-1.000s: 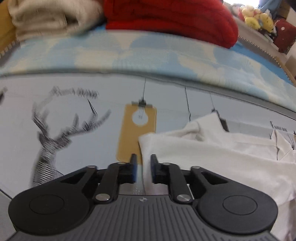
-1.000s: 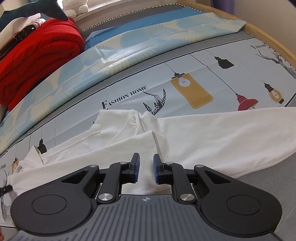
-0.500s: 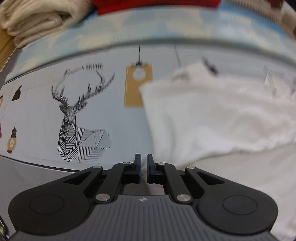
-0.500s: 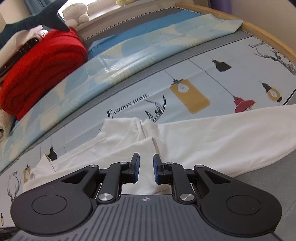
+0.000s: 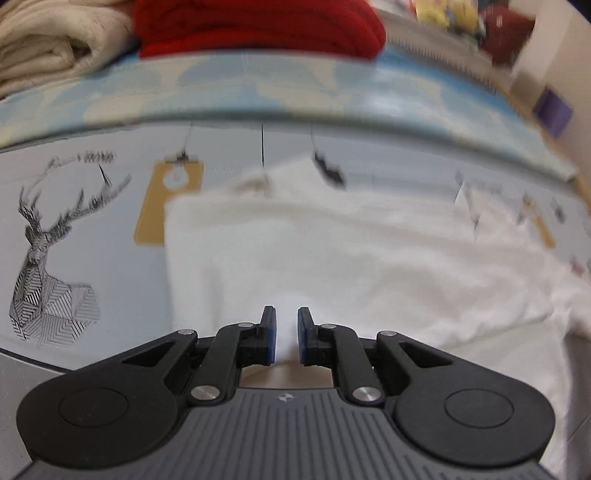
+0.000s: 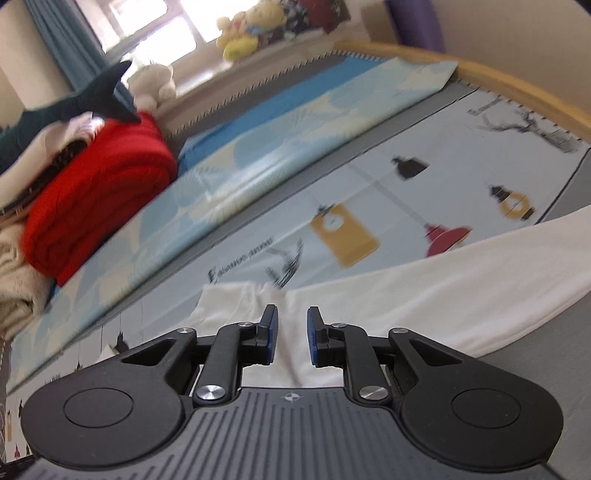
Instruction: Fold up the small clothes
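Observation:
A white garment (image 5: 369, 258) lies spread flat on the printed bed sheet (image 5: 92, 221); its left edge falls beside a yellow lamp print. My left gripper (image 5: 287, 334) hovers over the garment's near part. Its jaws are opening, with a narrow gap; white cloth shows in that gap, and the pads do not press on it. In the right wrist view the garment (image 6: 424, 295) stretches rightward as a long white band, collar area near the middle. My right gripper (image 6: 292, 334) is above it, jaws opening, with cloth visible beneath the gap but nothing gripped.
A folded red blanket (image 5: 258, 26) and a beige blanket (image 5: 55, 44) sit at the back on a blue-patterned quilt (image 6: 277, 147). Stuffed toys (image 6: 240, 40) line the window ledge. A wooden bed rail (image 6: 517, 88) bounds the far right.
The left gripper slid right from the garment's left edge to over its body, narrowing then widening slightly. The right gripper rose and tilted up, so more of the room shows, and its jaws widened a little.

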`<state>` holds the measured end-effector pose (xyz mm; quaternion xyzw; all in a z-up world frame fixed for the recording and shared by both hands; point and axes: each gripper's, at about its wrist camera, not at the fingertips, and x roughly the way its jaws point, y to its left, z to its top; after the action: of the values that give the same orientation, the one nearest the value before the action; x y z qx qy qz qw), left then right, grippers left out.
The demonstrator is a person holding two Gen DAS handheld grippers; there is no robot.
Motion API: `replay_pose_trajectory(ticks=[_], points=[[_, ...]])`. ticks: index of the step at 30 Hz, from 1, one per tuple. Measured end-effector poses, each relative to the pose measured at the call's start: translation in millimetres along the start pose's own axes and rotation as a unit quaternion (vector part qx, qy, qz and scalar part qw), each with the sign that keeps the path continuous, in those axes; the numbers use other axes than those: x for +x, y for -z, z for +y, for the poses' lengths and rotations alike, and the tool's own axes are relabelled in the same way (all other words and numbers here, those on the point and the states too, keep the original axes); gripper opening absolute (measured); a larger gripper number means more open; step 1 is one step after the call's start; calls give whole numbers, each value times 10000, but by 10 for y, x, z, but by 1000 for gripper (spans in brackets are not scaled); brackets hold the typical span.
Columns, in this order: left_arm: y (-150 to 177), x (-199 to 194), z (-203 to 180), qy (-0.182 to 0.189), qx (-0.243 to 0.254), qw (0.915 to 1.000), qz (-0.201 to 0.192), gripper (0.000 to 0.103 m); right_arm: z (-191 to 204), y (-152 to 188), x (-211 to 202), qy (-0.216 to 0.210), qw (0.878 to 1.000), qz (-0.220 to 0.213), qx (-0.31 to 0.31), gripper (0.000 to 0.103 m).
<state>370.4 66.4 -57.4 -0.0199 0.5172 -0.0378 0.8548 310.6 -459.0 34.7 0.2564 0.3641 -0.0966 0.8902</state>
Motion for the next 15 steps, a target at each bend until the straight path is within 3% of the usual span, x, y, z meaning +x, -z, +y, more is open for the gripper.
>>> replay_pose_trajectory(ticks=[2, 4, 7, 11, 12, 15], points=[[111, 270, -33, -186, 160, 9962, 831, 12, -215, -63, -74, 97, 9998, -151, 90, 25], [93, 237, -130, -289, 386, 9958, 773, 12, -483, -134, -127, 232, 9988, -289, 322, 30], [-60, -11, -217, -1, 242, 9991, 344, 14, -954, -250, -177, 505, 9946, -401, 818, 34], [-95, -135, -315, 78, 363, 9993, -37, 18, -1619, -348, -240, 938, 9801, -614, 1637, 34], [-84, -62, -294, 0, 368, 9993, 51, 23, -1796, -349, -250, 1061, 9735, -664, 1913, 34], [32, 196, -255, -305, 363, 9965, 690, 25, -2301, -304, -303, 1367, 9494, -810, 2710, 35]])
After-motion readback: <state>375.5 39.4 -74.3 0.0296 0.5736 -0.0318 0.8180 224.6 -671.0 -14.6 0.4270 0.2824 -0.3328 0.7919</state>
